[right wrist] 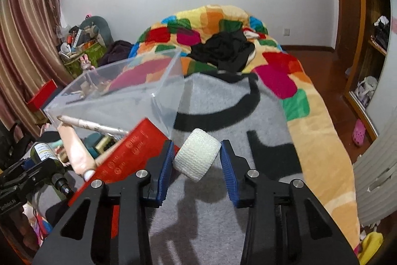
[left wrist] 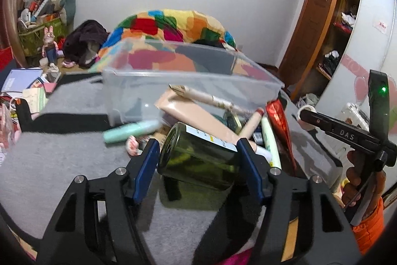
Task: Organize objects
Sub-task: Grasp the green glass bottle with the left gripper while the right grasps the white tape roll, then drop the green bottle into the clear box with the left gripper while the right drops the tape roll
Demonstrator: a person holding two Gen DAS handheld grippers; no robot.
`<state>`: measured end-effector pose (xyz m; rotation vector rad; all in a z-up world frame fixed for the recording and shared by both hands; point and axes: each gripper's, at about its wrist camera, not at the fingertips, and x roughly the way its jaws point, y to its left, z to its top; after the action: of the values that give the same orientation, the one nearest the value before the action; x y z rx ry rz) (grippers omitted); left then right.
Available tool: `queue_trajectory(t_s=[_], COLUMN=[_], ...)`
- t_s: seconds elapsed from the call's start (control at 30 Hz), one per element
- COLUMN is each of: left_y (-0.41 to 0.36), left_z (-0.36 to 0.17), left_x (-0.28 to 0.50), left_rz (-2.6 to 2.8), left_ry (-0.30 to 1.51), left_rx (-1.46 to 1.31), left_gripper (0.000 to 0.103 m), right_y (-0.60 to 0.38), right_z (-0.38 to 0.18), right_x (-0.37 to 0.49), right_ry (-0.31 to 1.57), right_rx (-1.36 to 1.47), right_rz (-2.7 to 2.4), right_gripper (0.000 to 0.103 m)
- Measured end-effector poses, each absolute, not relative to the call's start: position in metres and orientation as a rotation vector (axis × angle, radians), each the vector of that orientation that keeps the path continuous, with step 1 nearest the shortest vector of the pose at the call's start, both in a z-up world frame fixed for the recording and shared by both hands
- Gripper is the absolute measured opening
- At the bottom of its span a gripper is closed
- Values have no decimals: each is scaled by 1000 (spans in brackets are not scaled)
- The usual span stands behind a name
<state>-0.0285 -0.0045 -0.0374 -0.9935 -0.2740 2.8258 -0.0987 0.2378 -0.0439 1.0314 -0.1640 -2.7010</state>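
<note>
A green glass bottle (left wrist: pixel 198 160) with a white label lies sideways between the blue pads of my left gripper (left wrist: pixel 198 140), which is shut on it just above the grey blanket (left wrist: pixel 62 165). The bottle (right wrist: pixel 46 155) also shows at the left edge of the right wrist view. My right gripper (right wrist: pixel 196 143) is shut on a white bandage roll (right wrist: pixel 197 157), tilted between its pads. A clear plastic box (left wrist: pixel 188 81) stands behind a pile of small items: a pink tube (left wrist: pixel 198 113), a pale pen (left wrist: pixel 211 98), a mint tube (left wrist: pixel 129 132) and a red packet (left wrist: pixel 278 121).
A colourful quilt (right wrist: pixel 285 81) with black clothing (right wrist: pixel 223 49) on it covers the bed beyond the blanket. Books and papers (left wrist: pixel 22 83) lie at the left. A wooden shelf unit (left wrist: pixel 330 24) stands at the right. A hand in an orange sleeve (left wrist: pixel 367 220) holds the right gripper's handle.
</note>
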Motion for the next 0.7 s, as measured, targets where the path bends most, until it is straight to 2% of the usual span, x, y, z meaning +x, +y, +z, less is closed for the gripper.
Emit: queue_trajectory(t_s=[0.37, 0.7], left_y=[-37, -50], left_z=[7, 20], left_x=[-52, -103], left_rz=[2959, 3038], left_ry=[-287, -303], left_rx=[-864, -863], left_gripper=[64, 64], right_y=[212, 172], right_z=[1, 3], right_x=[-117, -164], right_ry=[-159, -81], right_rx=[878, 921], right_rz=[-2621, -2551], right_gripper=[35, 35])
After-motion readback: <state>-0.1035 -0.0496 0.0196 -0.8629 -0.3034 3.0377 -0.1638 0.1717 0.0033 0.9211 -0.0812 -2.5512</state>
